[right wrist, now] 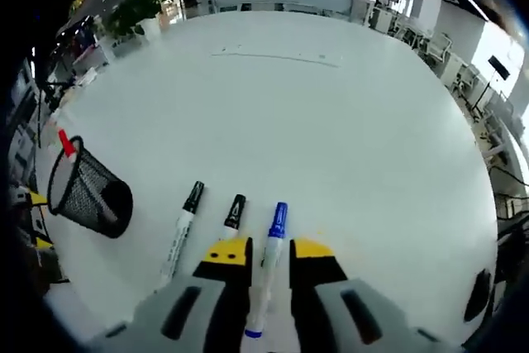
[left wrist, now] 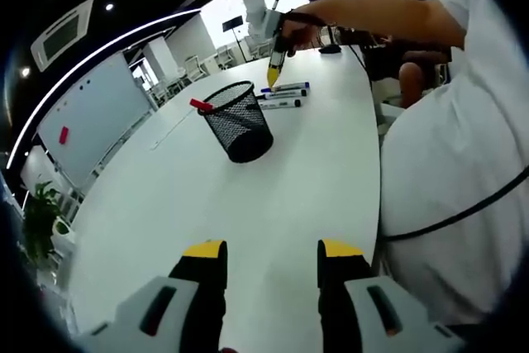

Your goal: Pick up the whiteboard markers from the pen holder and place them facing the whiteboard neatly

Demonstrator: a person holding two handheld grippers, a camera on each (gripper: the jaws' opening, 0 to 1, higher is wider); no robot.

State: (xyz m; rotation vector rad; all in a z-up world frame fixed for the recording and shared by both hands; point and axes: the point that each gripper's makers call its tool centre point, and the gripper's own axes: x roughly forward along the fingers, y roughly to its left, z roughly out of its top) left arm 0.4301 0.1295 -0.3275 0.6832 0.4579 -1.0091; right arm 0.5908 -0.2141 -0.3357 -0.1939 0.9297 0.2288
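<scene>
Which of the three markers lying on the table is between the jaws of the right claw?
The blue-capped marker, rightmost in the row; the two black-capped markers lie left of the right claw.

the broad, glossy white oval table (right wrist: 331,121) stretches toward the far end of the room, with a thin pale line running across its far part. a leafy green potted plant (right wrist: 136,10) stands beyond its far left corner in the right gripper view, and it also appears at the left edge of the left gripper view (left wrist: 37,221). white office chairs (right wrist: 430,43) cluster along the right side, near a black monitor on a stand (right wrist: 498,68). a rectangular ceiling air vent (left wrist: 62,35) sits overhead among small round ceiling lights (left wrist: 109,7).
</scene>
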